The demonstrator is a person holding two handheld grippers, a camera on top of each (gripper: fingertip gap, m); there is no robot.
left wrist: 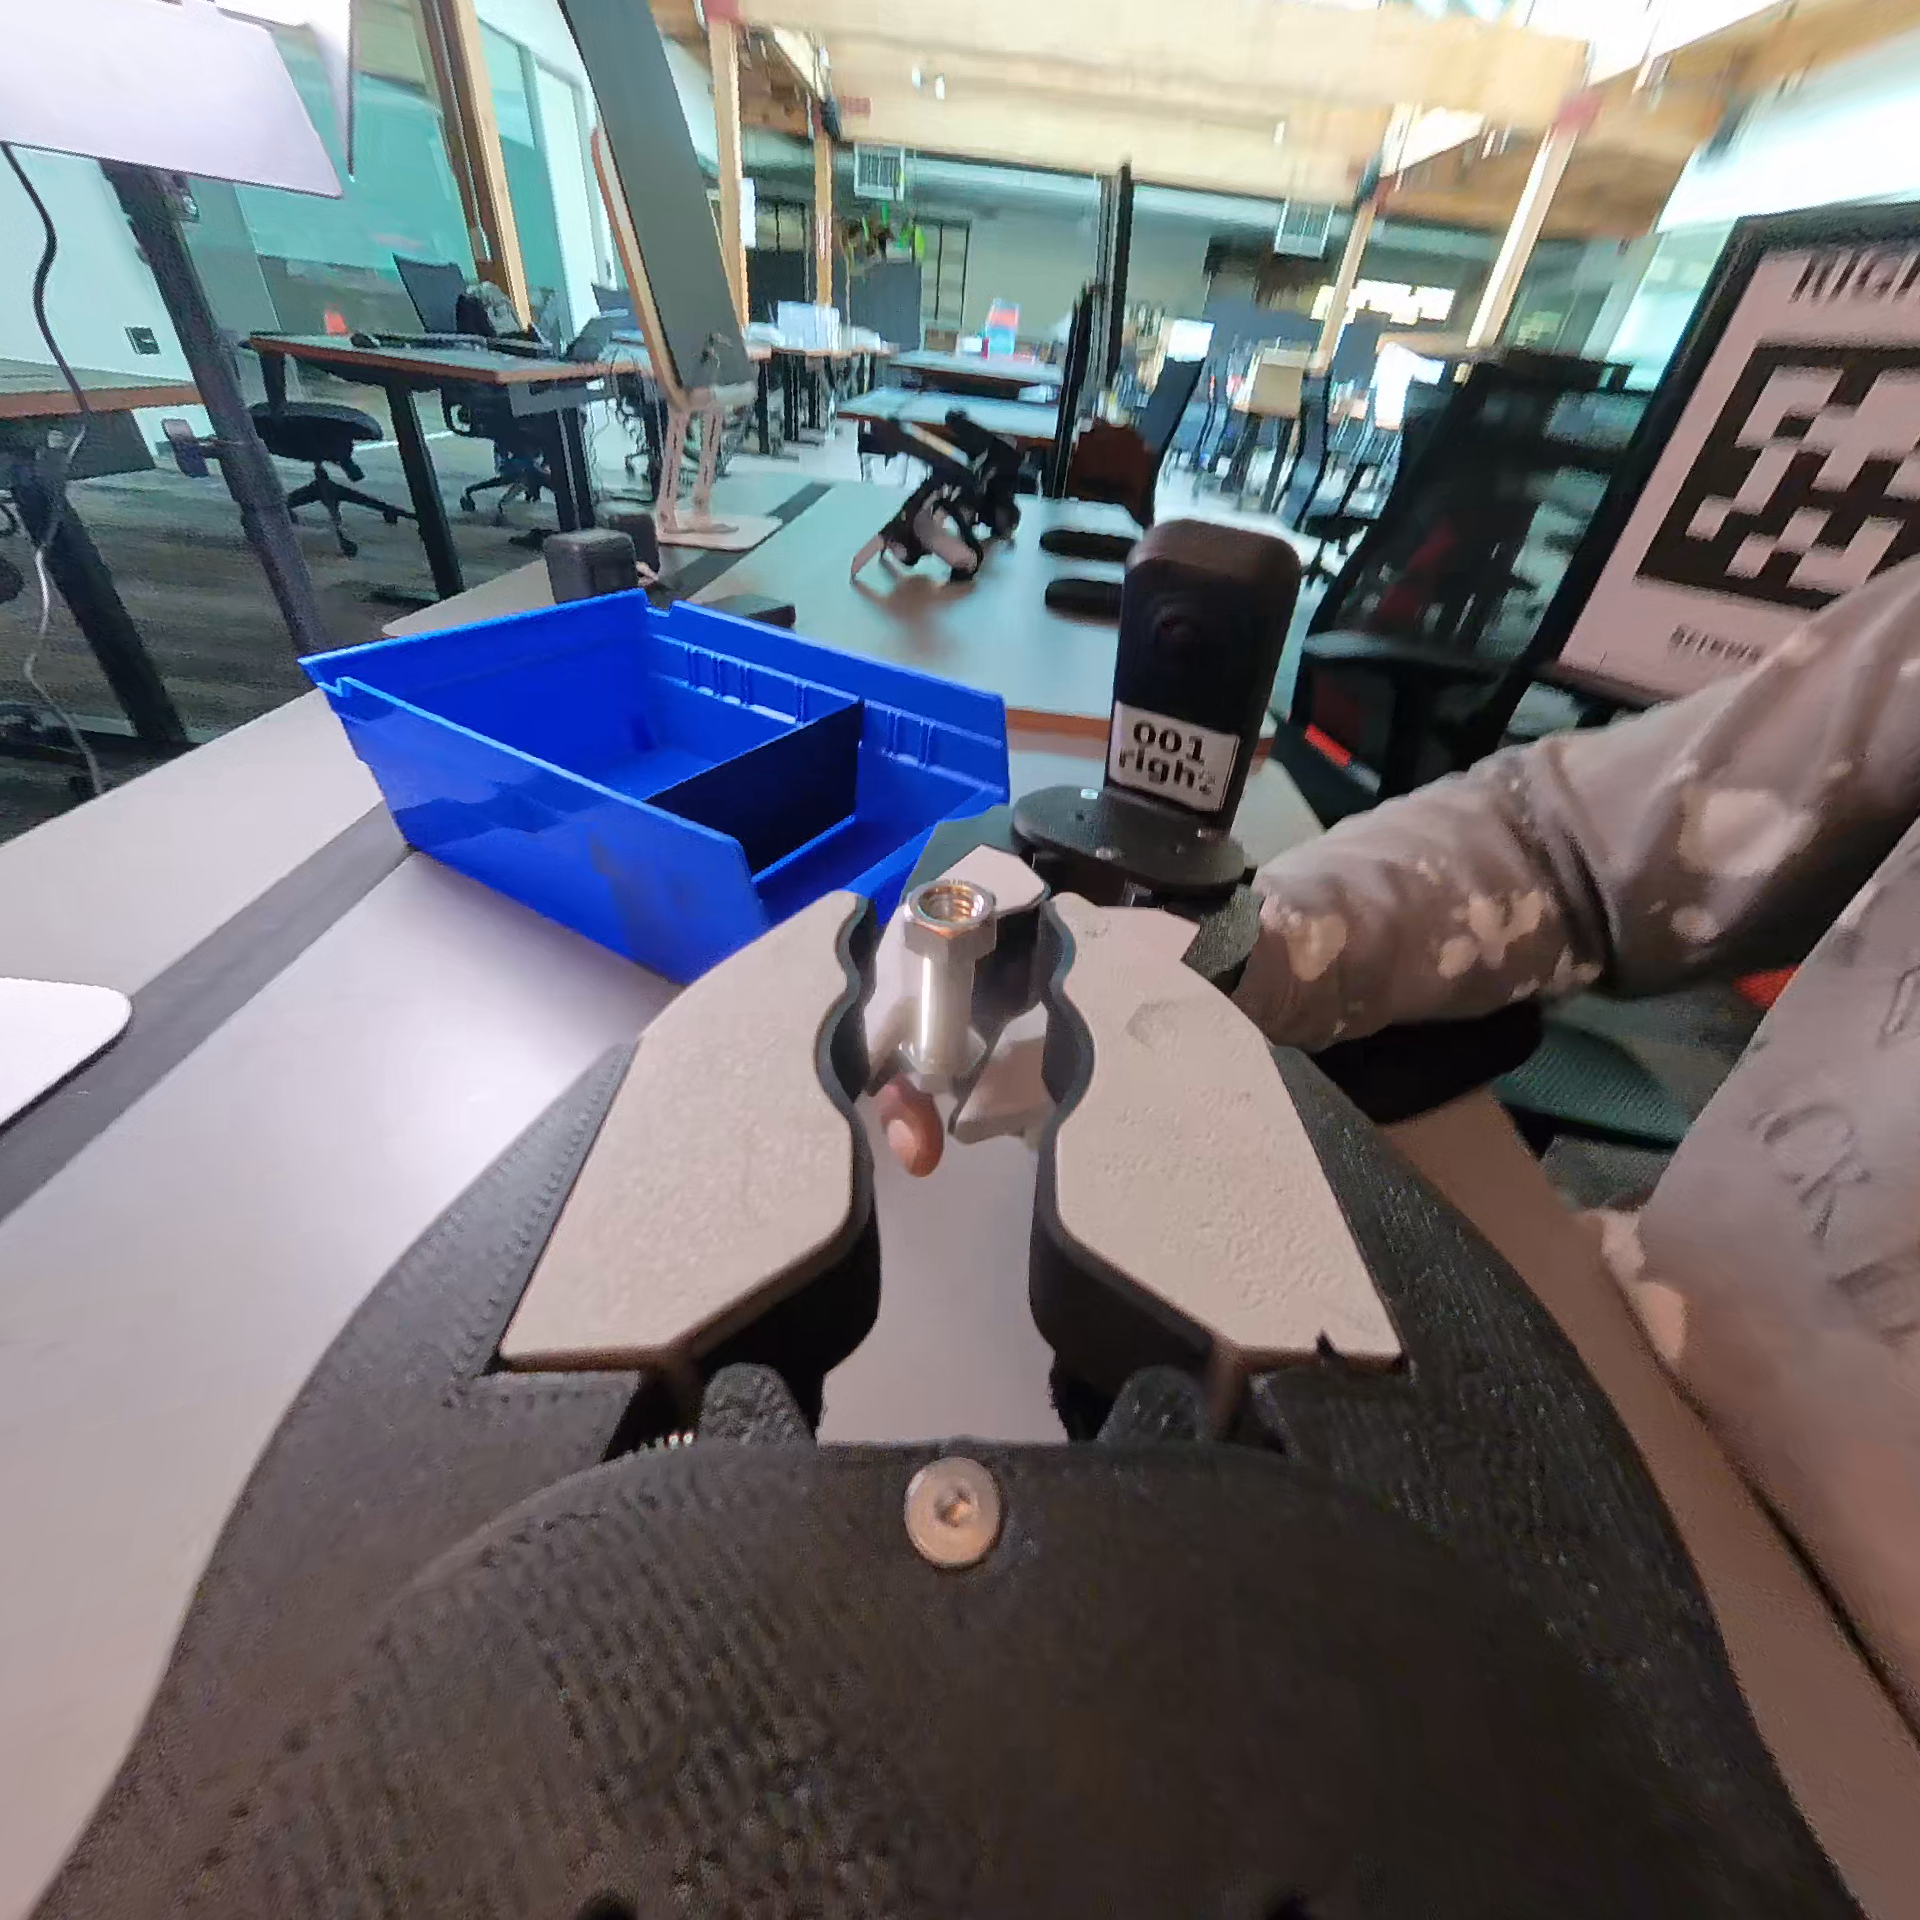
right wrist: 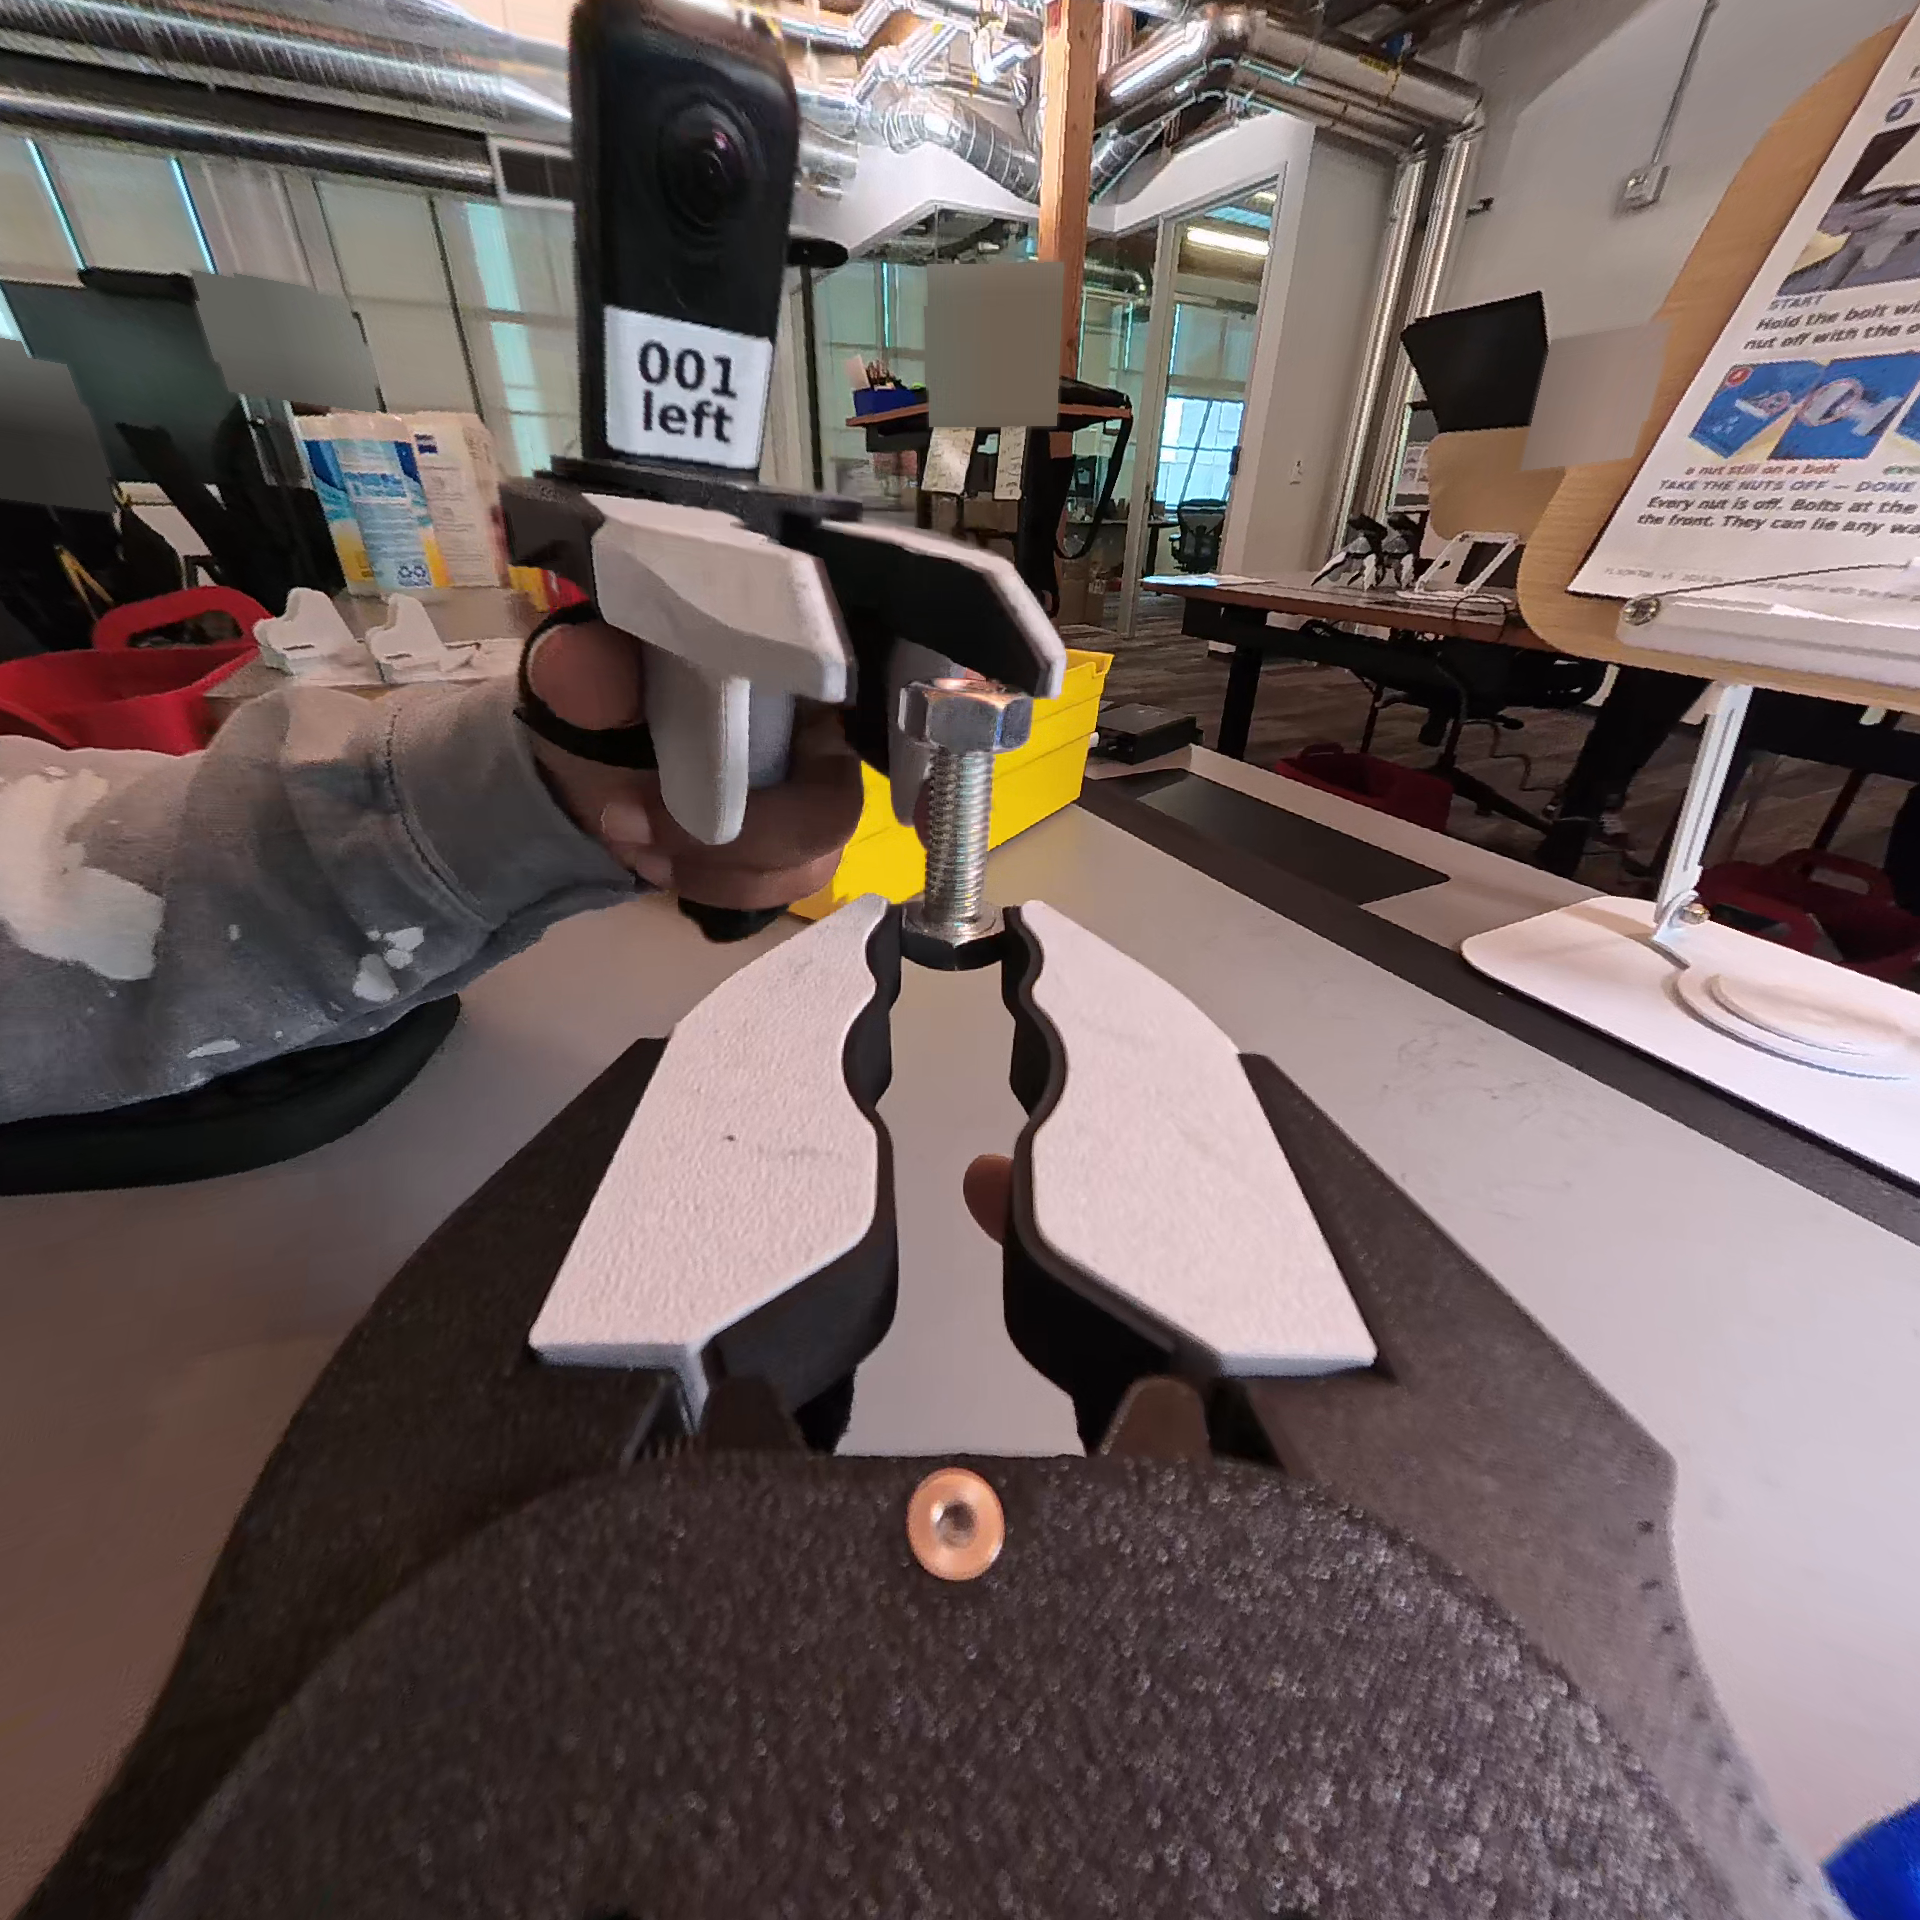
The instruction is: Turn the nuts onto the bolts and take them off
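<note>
A silver bolt (left wrist: 925,997) stands upright in the air above the grey table (left wrist: 312,1091). My left gripper (left wrist: 956,925) is shut on its hex head. A nut (left wrist: 930,1051) sits on the lower end of the thread. In the right wrist view, my right gripper (right wrist: 951,930) is shut on that nut (right wrist: 951,943), and the threaded bolt (right wrist: 958,821) rises from it to the left gripper (right wrist: 945,670) above. One of the right gripper's fingers (left wrist: 997,1096) shows beside the nut in the left wrist view. Most of the thread between head and nut is bare.
A blue bin (left wrist: 582,790) with a black divider stands on the table beyond the left gripper. A yellow bin (right wrist: 1049,748) sits behind the bolt. A white stand (right wrist: 1704,997) holding an instruction sheet is at the right. A red tub (right wrist: 114,675) is at the far left. One gripper's finger ends stand about 4 cm off the other's.
</note>
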